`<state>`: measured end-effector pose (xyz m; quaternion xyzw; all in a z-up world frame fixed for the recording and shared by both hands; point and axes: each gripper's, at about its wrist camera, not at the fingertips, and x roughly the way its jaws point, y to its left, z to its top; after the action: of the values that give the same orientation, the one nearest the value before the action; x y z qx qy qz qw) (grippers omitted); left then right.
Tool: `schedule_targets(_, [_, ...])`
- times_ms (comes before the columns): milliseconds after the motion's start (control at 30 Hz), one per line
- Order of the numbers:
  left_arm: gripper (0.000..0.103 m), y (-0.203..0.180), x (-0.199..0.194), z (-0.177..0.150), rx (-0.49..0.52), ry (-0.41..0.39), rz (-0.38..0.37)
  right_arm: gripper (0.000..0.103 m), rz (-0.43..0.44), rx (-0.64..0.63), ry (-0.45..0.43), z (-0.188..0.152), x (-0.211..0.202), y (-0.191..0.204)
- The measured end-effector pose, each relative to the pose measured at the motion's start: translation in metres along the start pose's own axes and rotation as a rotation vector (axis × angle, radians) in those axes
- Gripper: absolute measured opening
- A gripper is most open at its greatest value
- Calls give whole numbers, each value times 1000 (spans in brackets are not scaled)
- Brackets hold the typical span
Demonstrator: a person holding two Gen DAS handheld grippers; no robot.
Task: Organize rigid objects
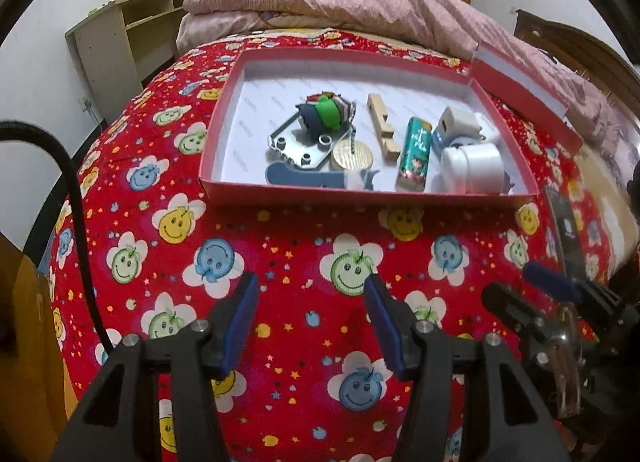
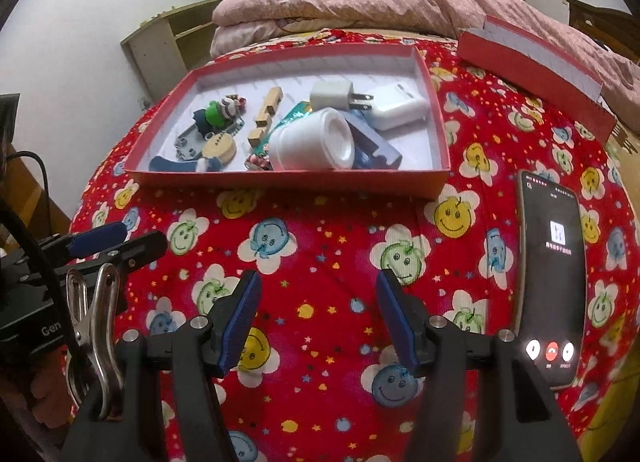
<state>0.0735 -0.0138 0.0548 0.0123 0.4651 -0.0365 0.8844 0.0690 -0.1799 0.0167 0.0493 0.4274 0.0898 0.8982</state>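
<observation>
Several small rigid items sit in the red box (image 1: 224, 134) on the bed. From the left wrist: your left hand-held gripper (image 1: 310, 290) hangs empty over the bedspread (image 1: 280, 246), jaws moderately apart, well short of the box. The green tin (image 1: 414, 154) looks light, stiff and slick; take it across its narrow body.

From the right wrist: the right hand-held gripper (image 2: 316, 286) is likewise parted, holding nothing. The white jar (image 2: 312, 142) lies tipped; it may roll, so pinch its ribbed sides. The phone (image 2: 554, 262) lies just right.

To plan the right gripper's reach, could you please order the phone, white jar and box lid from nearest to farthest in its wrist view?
From the right gripper:
1. Phone, right, beside it.
2. White jar, ahead, in the box.
3. Box lid, far right, against the quilt.
</observation>
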Motion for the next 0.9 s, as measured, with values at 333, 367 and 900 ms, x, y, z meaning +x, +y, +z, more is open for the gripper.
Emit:
schedule_targets(333, [58,-5,10,-1,9,31,6,61,-32,25,16,-4,11,-5])
schedule_targets(367, [58,-5,11,-1,9,33,6,61,-35,24,16,-4,11,-4])
schedule_targets(900, [59,-8,16,-3,7,48,6,61,-46,24,15,-4,12,-4])
